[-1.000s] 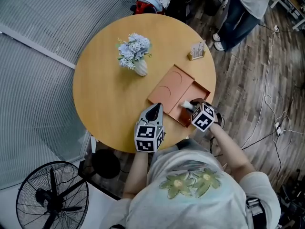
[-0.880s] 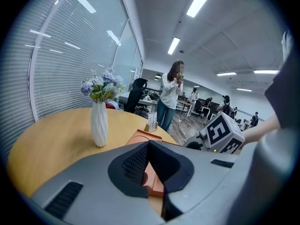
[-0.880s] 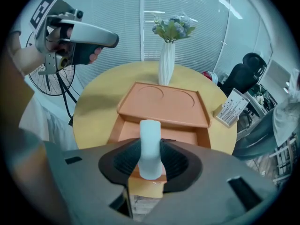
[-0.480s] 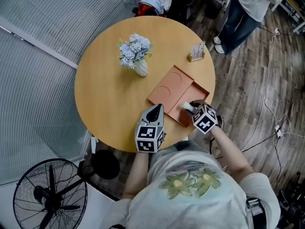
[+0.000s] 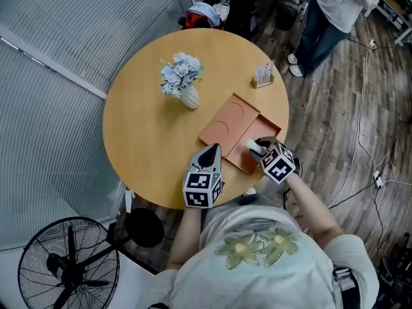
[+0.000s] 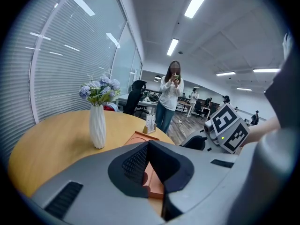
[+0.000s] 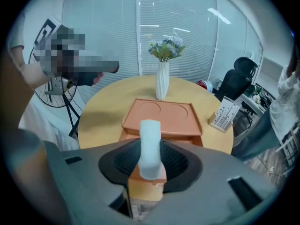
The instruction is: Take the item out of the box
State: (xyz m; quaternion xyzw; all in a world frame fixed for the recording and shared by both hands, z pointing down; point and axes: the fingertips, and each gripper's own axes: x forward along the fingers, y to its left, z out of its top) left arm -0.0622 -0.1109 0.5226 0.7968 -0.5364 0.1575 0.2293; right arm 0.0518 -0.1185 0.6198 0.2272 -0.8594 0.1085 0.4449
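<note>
An orange box [image 5: 269, 122] lies on the round wooden table [image 5: 148, 127], and its lid [image 5: 226, 120], marked with two circles, is slid aside toward the vase. My right gripper [image 5: 258, 149] is over the open near end of the box, shut on a white block-shaped item [image 5: 252, 145]. In the right gripper view the white item [image 7: 150, 144] stands upright between the pads of the right gripper [image 7: 150, 159], with the lid [image 7: 162, 115] beyond it. My left gripper [image 5: 211, 149] is shut and empty beside the box's near-left edge. In its own view the left gripper [image 6: 149, 145] shows a strip of the box [image 6: 154, 184] below.
A white vase of pale blue flowers [image 5: 183, 82] stands left of the box. A small card holder [image 5: 264, 74] sits near the far right table edge. A person [image 5: 328, 18] stands beyond the table. A floor fan [image 5: 64, 269] is at the lower left, and cables [image 5: 360, 140] lie on the floor.
The head view has shifted slightly. Both grippers and the white item stay almost where they were relative to the box.
</note>
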